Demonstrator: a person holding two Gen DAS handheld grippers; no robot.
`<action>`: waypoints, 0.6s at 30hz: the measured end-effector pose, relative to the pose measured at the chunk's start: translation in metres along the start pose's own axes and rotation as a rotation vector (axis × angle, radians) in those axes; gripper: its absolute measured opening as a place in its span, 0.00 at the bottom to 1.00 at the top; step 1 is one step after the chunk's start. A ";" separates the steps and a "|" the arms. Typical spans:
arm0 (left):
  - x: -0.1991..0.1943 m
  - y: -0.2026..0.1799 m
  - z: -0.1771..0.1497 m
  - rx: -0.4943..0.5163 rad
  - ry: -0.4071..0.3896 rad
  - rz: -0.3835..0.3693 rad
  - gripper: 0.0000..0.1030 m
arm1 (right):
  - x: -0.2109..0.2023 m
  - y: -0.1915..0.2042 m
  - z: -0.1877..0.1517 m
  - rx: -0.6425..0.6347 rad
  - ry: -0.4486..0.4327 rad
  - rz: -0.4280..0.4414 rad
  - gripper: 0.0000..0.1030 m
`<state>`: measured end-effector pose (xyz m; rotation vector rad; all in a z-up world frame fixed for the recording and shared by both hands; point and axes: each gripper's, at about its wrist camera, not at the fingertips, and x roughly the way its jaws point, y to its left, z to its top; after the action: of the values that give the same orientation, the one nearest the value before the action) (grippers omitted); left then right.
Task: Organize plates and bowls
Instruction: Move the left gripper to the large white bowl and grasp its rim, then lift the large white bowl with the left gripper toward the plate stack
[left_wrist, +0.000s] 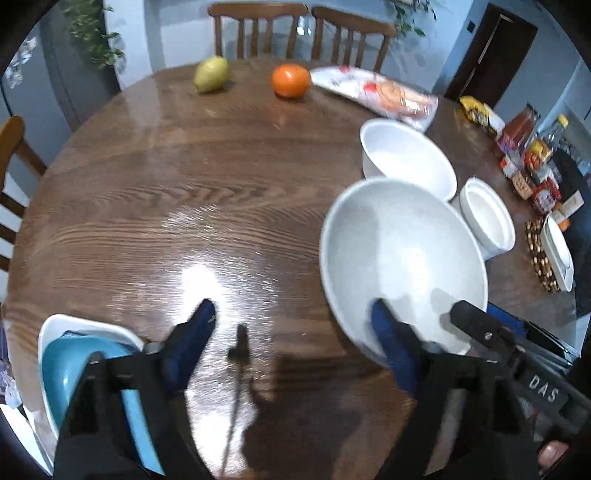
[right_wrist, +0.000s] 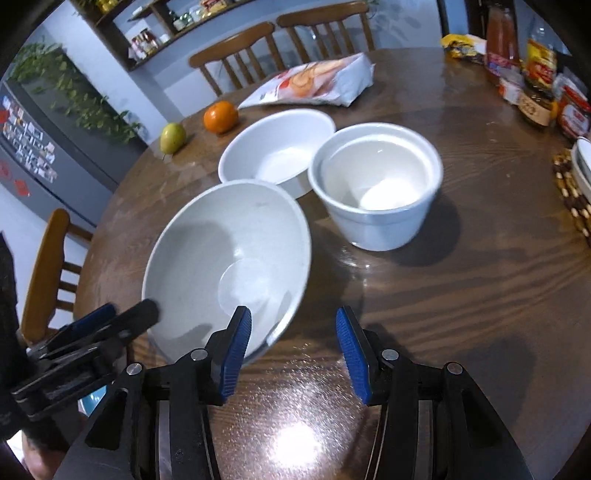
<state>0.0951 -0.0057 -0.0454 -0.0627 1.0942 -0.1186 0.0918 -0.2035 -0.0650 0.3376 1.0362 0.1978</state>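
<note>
A large pale grey bowl (left_wrist: 402, 258) (right_wrist: 229, 262) is tilted above the round wooden table (left_wrist: 184, 192). My left gripper (left_wrist: 295, 325) is open; its right finger lies over the bowl's near rim. My right gripper (right_wrist: 293, 343) is open, its left finger in front of the bowl's rim. A wide white bowl (left_wrist: 406, 158) (right_wrist: 277, 147) and two nested deep white bowls (left_wrist: 487, 218) (right_wrist: 376, 184) stand behind it. A teal dish on a white plate (left_wrist: 74, 354) sits at the near left.
A pear (left_wrist: 211, 74) (right_wrist: 172, 137), an orange (left_wrist: 290, 80) (right_wrist: 220, 116) and a snack bag (left_wrist: 380, 92) (right_wrist: 314, 83) lie at the far side. Jars and packets (left_wrist: 528, 155) (right_wrist: 532, 74) crowd the right edge, with a white dish on a beaded mat (left_wrist: 557, 251). Chairs ring the table.
</note>
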 end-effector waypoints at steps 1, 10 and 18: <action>0.006 -0.002 0.000 0.009 0.022 -0.003 0.59 | 0.002 0.001 0.000 -0.004 0.007 0.001 0.45; 0.009 -0.009 -0.010 0.078 0.061 -0.029 0.18 | 0.003 0.012 -0.004 -0.056 0.036 0.033 0.16; -0.029 0.003 -0.041 0.133 0.010 0.029 0.19 | -0.012 0.033 -0.024 -0.088 0.099 0.104 0.16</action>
<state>0.0456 0.0016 -0.0390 0.0732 1.0943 -0.1658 0.0654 -0.1720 -0.0544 0.3043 1.1046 0.3557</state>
